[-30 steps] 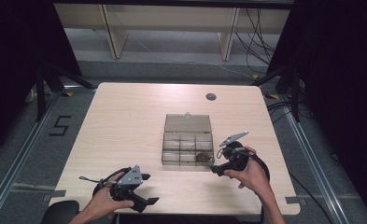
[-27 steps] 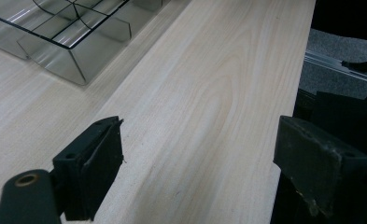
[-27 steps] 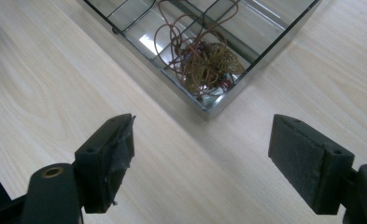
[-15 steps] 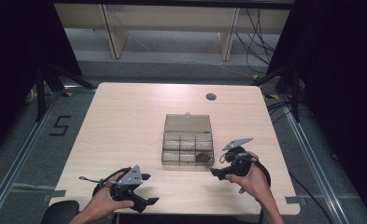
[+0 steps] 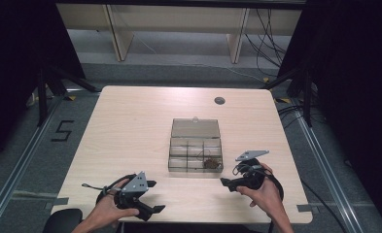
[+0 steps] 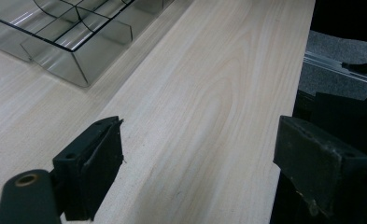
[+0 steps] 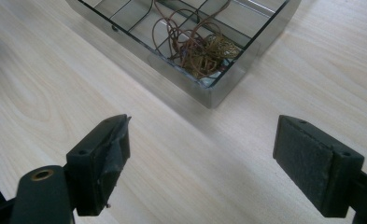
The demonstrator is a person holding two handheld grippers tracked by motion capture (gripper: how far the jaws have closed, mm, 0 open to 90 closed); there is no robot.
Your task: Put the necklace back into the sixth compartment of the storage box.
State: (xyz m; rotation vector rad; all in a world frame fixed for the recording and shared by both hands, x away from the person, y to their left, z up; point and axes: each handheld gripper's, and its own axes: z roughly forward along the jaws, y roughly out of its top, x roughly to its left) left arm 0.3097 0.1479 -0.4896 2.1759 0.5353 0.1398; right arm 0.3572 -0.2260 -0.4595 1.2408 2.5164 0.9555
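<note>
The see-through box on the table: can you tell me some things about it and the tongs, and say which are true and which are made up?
1. The clear compartment box has its lid open. True.
2. A tangle of brown cord lies in a corner compartment of the box. True.
3. The right tongs are squeezing the cord. False: they are open and empty, over bare table short of the box.
4. The left tongs are shut tight. False: their jaws stand wide apart.
5. Every compartment holds something. False: the others seen look empty.
</note>
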